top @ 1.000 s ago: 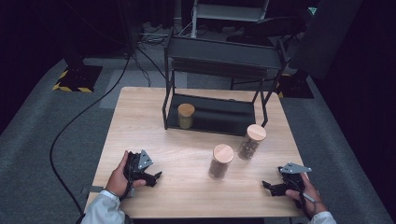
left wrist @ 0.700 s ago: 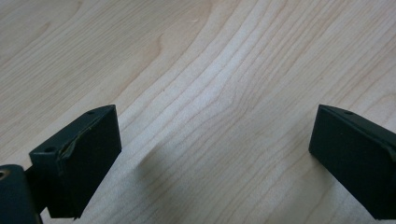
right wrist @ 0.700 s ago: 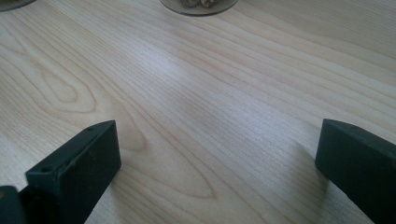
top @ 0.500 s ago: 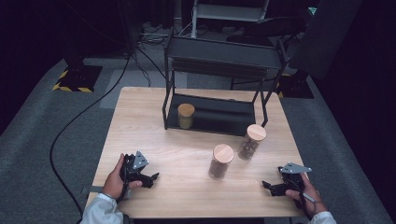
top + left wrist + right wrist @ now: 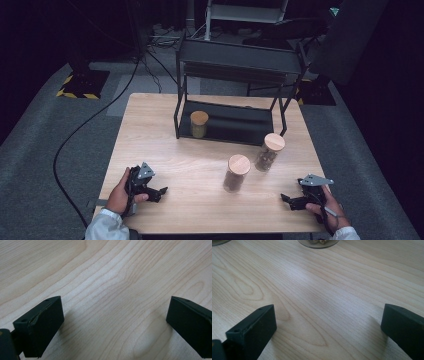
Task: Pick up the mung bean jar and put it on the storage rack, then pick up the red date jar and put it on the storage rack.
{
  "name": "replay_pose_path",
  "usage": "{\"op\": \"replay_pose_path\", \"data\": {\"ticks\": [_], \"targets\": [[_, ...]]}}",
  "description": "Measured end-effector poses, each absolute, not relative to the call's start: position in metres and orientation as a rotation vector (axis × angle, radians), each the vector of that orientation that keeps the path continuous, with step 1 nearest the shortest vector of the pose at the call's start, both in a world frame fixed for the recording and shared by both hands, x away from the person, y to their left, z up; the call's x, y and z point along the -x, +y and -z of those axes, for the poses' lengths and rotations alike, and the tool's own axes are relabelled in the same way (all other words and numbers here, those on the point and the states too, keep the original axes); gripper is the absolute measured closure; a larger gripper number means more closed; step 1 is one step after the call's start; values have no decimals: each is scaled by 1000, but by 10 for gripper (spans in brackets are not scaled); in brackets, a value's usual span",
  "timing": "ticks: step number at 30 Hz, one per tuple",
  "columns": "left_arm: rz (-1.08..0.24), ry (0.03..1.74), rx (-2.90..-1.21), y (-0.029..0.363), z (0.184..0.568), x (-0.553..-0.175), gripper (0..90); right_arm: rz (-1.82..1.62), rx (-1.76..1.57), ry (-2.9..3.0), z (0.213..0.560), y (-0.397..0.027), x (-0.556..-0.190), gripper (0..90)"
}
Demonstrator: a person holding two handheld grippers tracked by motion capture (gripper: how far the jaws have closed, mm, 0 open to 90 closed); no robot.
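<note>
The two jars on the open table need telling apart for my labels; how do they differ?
The near jar holds dark brown contents; the far jar holds paler, lumpier pieces. The near jar stands closer to the person and toward the table's middle; the far jar stands beside the black rack, to the right. Both are upright, clear, with round wooden lids.
</note>
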State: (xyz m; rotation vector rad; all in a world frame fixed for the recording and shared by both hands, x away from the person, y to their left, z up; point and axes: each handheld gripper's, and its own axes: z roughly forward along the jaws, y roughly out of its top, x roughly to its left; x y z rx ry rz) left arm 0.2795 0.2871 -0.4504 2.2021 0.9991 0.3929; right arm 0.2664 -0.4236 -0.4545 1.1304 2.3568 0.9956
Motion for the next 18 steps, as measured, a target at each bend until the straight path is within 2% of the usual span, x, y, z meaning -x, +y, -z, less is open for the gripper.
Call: {"op": "replay_pose_path", "data": {"ticks": [18], "targets": [[-388, 992, -2207, 288, 450, -282, 2, -996, -1131, 2357, 454, -424, -266, 0]]}}
